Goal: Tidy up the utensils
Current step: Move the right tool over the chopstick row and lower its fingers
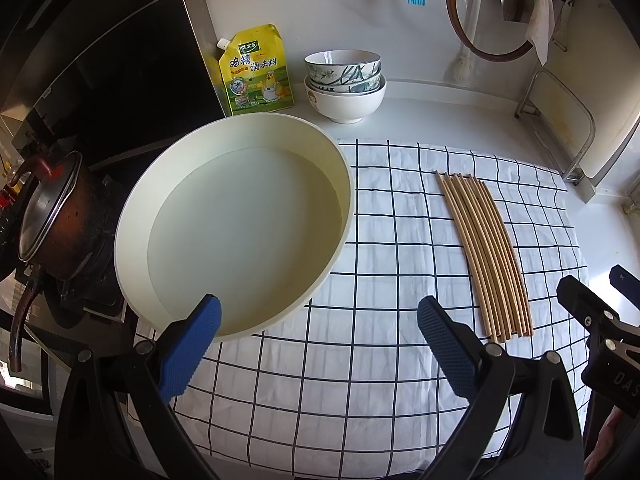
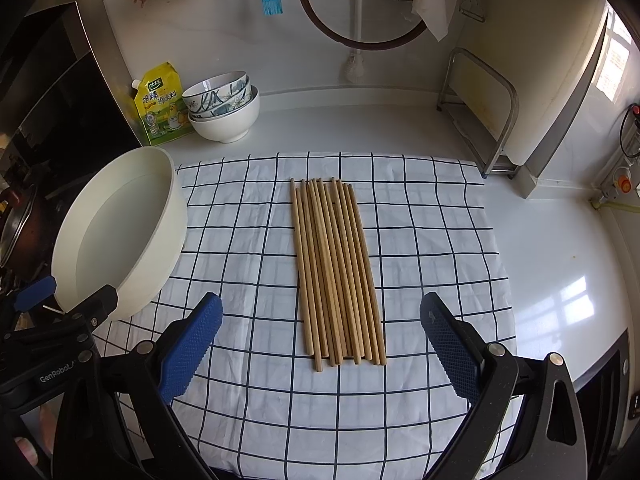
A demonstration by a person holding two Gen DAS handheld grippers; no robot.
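Several wooden chopsticks (image 2: pixel 338 268) lie side by side on a white cloth with a dark grid (image 2: pixel 420 240); they also show in the left wrist view (image 1: pixel 486 256). A wide, empty cream round basin (image 1: pixel 340 208) stands at the cloth's left edge, also in the right wrist view (image 2: pixel 178 216). My left gripper (image 1: pixel 318 344) is open and empty, over the cloth between basin and chopsticks. My right gripper (image 2: pixel 320 346) is open and empty, just short of the chopsticks' near ends, its fingers either side of the bundle.
A yellow seasoning pouch (image 1: pixel 258 70) and stacked bowls (image 1: pixel 344 84) stand at the back wall. A pot (image 1: pixel 48 216) sits on the stove at left. A metal rack with a cutting board (image 2: pixel 488 116) stands at back right. A blue brush (image 2: pixel 272 2) hangs on the wall.
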